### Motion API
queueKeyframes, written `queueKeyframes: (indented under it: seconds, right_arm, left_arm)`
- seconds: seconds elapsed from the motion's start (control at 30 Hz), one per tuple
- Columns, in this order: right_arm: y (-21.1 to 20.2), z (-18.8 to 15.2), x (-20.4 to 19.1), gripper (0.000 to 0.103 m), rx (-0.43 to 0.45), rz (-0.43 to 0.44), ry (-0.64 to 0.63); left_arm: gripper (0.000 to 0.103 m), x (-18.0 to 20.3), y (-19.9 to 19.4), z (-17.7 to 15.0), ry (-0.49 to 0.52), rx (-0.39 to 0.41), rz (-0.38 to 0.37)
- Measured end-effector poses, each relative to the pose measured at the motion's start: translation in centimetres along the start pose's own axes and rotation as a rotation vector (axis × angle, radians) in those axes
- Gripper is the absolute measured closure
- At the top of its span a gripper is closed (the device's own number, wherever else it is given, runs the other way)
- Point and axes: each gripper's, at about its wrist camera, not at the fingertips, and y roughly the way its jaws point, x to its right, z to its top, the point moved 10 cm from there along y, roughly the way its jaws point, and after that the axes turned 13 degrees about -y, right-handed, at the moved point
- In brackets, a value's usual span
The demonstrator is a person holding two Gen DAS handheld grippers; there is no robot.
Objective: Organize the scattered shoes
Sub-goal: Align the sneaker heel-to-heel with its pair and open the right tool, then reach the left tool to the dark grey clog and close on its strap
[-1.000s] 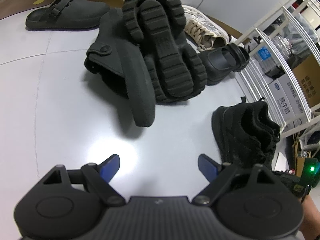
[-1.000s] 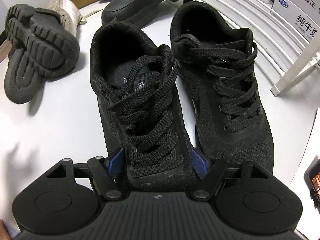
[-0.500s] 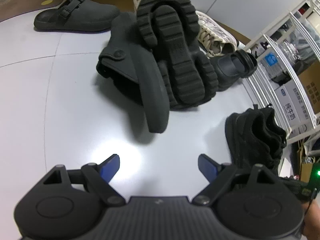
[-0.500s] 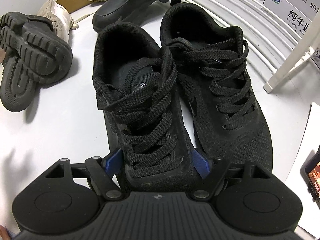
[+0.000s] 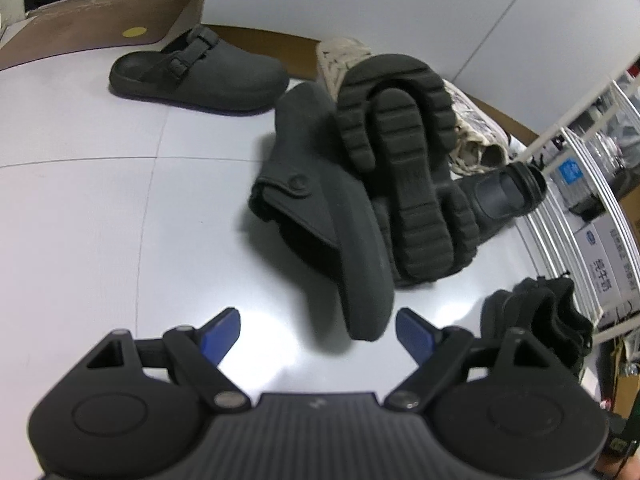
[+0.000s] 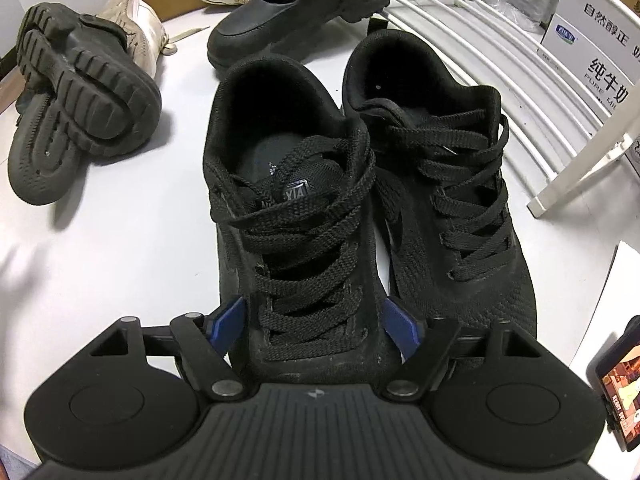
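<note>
On the white floor, far left: a dark grey clog [image 5: 200, 74] with a buckle strap stands upright by itself near a brown board [image 5: 100, 20]
Middle heap: a matching grey clog [image 5: 324, 216] lies tipped on its side against a chunky black shoe [image 5: 404, 168] turned sole-up, with beige trainers [image 5: 472, 128] behind them and a black slip-on [image 5: 500, 196] just beside, towards the white wire rack [image 5: 576, 168]
Right side: a pair of black lace-up trainers sits side by side next to the rack, heels away from the camera, the left trainer [image 6: 300, 216] touching the right trainer [image 6: 448, 200]
Change since earlier: the left wrist view now has the tipped clog much nearer, its toe almost between the blue pads; the right wrist view is nearly the same
Left gripper [image 5: 318, 334]: spread wide and empty above bare floor, touching nothing
Right gripper [image 6: 316, 320]: straddles the toe of the left trainer; its jaws have just been closing and the pads sit against the shoe's sides
</note>
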Motion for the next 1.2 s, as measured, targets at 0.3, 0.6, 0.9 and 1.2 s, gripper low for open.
queueKeyframes:
  seconds: [0.3,0.6,0.9,1.2]
  right_arm:
    - [0.7,0.1,0.7,0.028,-0.005,0.005,0.043]
    - [-0.1,0.2,0.1,0.022,0.003,0.006,0.035]
    - [-2.6,-0.3,-1.9,0.022,0.031,0.007,-0.05]
    - [-2.9,0.0,-4.2,0.022,0.03,0.035,-0.104]
  left_arm:
    - [0.017,-0.8,0.1,1.5,0.004,0.031,0.016]
    - [0.018,-2.2,1.0,4.4,-0.033,0.096,0.036]
    - [0.022,-2.3,2.4,6.2,-0.03,0.138,0.006]
    - [0.038,-3.8,4.6,6.2,-0.046,0.102,-0.01]
